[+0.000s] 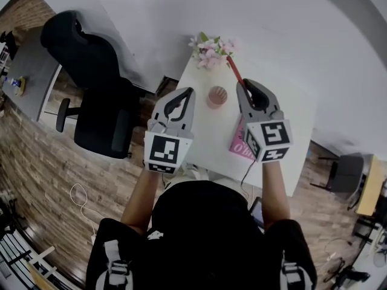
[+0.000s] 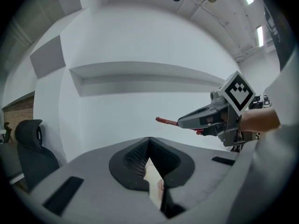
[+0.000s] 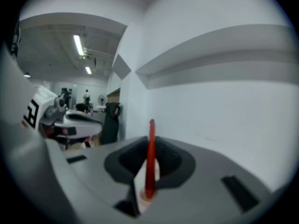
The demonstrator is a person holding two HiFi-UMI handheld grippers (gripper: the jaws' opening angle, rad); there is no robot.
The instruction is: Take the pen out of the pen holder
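Small round pink pen holder (image 1: 217, 96) stands upright on the white rectangular table (image 1: 208, 135).

Right gripper (image 1: 246, 84), a grey two-jaw claw, is right of the holder and off the tabletop. Its jaws are clamped on the slim red pen (image 1: 234, 70). The pen is clear of the holder, up and to its right, with its free end slanting toward the bunch of pink and white flowers (image 1: 211, 49) behind the holder. In the right gripper view the pen runs straight along the line between the jaws and sticks out past the tips against the white wall.

Left gripper (image 1: 188, 92) is left of the holder, also off the table. In the left gripper view its jaw tips meet, with nothing between them.

Flat pink book (image 1: 240, 144) lies near-right of the holder, partly under the right gripper. Black office chair (image 1: 91, 83) sits well left of the holder, on wood flooring.
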